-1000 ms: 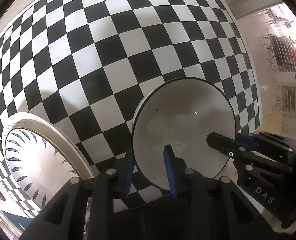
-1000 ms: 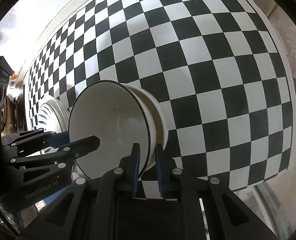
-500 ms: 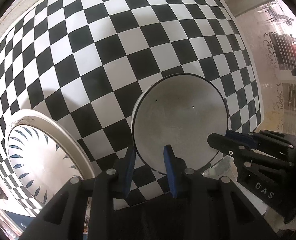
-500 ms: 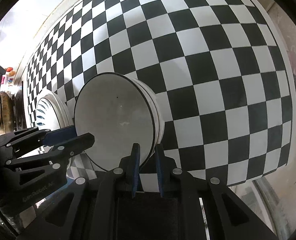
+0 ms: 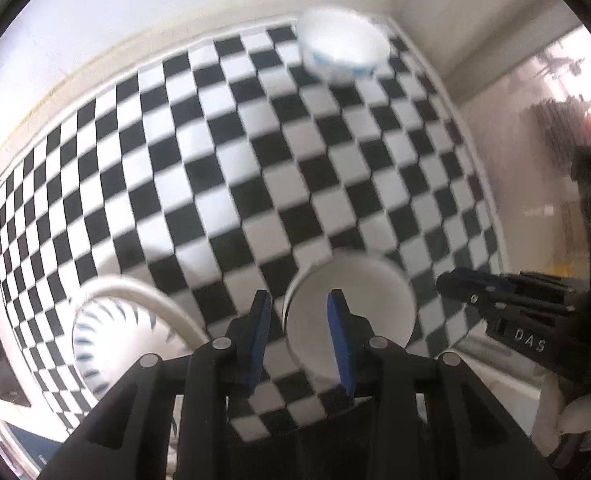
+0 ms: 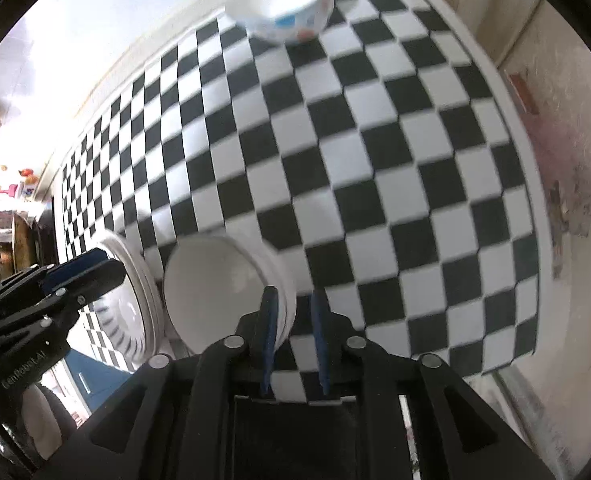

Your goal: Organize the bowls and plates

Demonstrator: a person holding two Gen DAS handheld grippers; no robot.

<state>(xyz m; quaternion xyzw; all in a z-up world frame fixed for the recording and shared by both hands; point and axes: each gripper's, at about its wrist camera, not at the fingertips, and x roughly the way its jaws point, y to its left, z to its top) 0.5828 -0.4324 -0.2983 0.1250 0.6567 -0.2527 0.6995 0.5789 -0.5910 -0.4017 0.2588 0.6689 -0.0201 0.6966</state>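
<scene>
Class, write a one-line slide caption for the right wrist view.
Right tongs open around the white bowl's rim on the checkered table.

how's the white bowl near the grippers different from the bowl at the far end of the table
The near bowl is plain white outside; the far bowl carries coloured patches. The near bowl sits at the table's front edge beside the plate; the far bowl stands alone by the back wall. Both are white inside, upright and ungripped.
</scene>
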